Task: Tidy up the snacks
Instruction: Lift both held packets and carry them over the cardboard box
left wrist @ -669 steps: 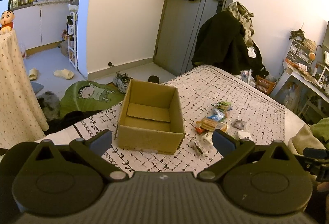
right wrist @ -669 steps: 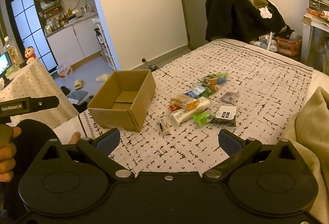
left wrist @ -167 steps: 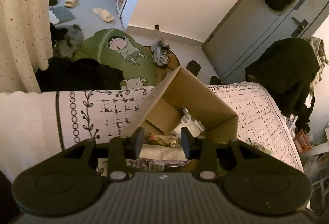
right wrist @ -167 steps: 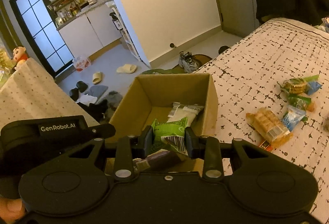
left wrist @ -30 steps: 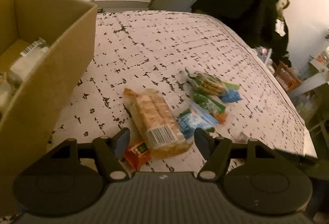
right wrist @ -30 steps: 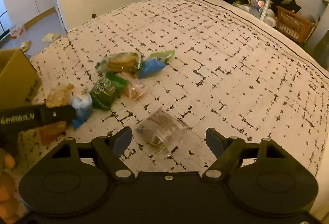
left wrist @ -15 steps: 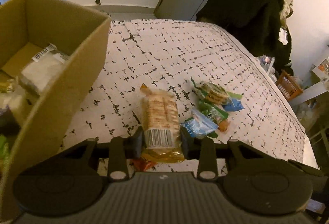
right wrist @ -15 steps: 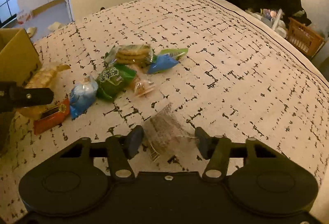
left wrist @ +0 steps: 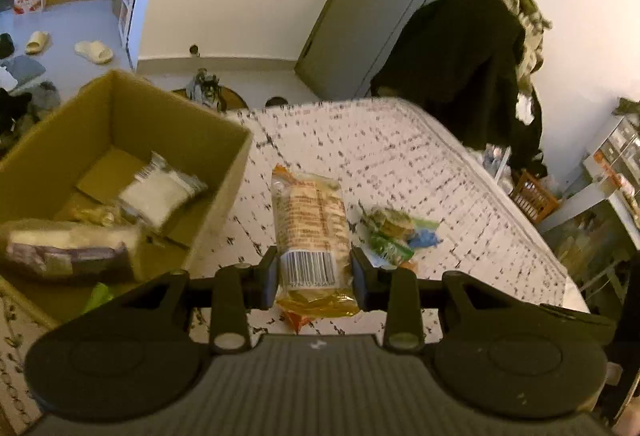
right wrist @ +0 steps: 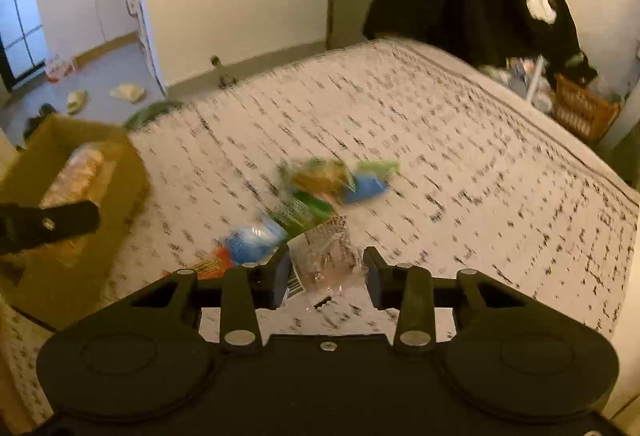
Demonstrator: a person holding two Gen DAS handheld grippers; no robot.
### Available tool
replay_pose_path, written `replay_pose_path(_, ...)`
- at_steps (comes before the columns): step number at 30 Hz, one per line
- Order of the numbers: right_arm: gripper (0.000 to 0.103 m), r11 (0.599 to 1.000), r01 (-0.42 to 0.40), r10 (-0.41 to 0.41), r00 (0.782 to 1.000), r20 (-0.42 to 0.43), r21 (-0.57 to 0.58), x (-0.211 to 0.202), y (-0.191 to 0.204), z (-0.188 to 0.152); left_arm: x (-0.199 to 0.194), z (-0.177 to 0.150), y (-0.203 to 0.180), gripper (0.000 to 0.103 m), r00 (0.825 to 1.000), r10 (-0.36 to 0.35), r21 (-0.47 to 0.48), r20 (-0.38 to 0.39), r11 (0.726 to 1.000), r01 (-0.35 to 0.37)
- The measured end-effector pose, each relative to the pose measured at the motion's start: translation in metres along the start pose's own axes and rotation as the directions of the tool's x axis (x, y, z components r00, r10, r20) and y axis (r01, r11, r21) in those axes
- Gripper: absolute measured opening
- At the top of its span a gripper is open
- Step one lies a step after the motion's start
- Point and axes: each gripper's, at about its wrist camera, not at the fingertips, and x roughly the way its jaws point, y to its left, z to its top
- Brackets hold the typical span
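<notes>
My left gripper (left wrist: 314, 276) is shut on an orange cracker pack (left wrist: 310, 224), its barcode end between the pads, lifted above the patterned bed cover (left wrist: 400, 156). The open cardboard box (left wrist: 236, 156) sits just to its left and holds a white packet (left wrist: 160, 192) and a purple-ended pack (left wrist: 68, 252). My right gripper (right wrist: 326, 272) holds a clear crinkly packet (right wrist: 324, 256) off the bed, and its jaws are closing on it. Several loose snacks (right wrist: 320, 184) lie on the cover beyond it, blurred. The cracker pack (right wrist: 74, 172) also shows at the left of the right wrist view, over the box (right wrist: 128, 164).
A dark coat (left wrist: 460, 68) hangs past the bed's far corner, with an orange basket (right wrist: 584, 112) on the floor to the right. Slippers (left wrist: 94, 52) and clothes lie on the floor behind the box. The bed's far right edge (right wrist: 560, 140) drops off.
Both grippers have risen off the bed with their packs. The left has carried the cracker pack nearer the box. The right jaws have narrowed onto the clear packet.
</notes>
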Motion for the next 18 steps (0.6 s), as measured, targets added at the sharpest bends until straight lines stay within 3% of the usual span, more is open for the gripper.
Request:
replay_pose_path(10,0.038,0.999,-0.035,0.032,0.995,0.098,0.026,-0.033,0.046,0.007,-0.041,0.007,0.015,0.035,0.998,0.019,-0.013,0.056,1.000,-0.019)
replay_pose_path(18,0.038,0.990,-0.112,0.100,0.986,0.130,0.083,-0.044,0.076,0.003,-0.070,0.015,0.034,0.035,0.994,0.047,-0.020,0.096,0.999,-0.046)
